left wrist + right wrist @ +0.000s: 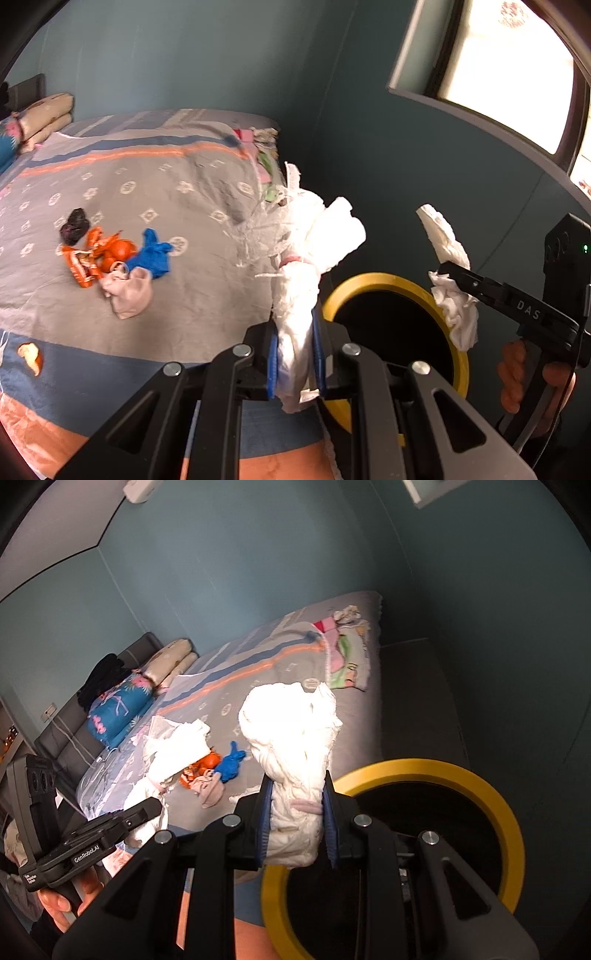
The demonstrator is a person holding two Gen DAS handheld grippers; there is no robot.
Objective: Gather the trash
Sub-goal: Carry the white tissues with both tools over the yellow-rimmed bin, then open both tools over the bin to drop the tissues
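My left gripper [295,354] is shut on a wad of white tissue and clear plastic [310,243], held at the bed's edge beside the yellow-rimmed bin [388,280]. My right gripper [297,819] is shut on a crumpled white tissue [291,723], held over the bin's [476,775] near rim; it also shows in the left wrist view [452,273]. The left gripper [147,805] shows in the right wrist view with its wad [177,746]. On the bed lie an orange wrapper [86,266], orange peel [123,251], a blue glove [151,254], a dark scrap [74,225] and a pale sock [129,291].
The bed [147,184] has a grey patterned cover, with pillows [44,118] at its head. Another peel piece [31,356] lies near the bed's front edge. A folded colourful cloth [347,650] lies at the far corner. A teal wall and a window [509,66] stand behind the bin.
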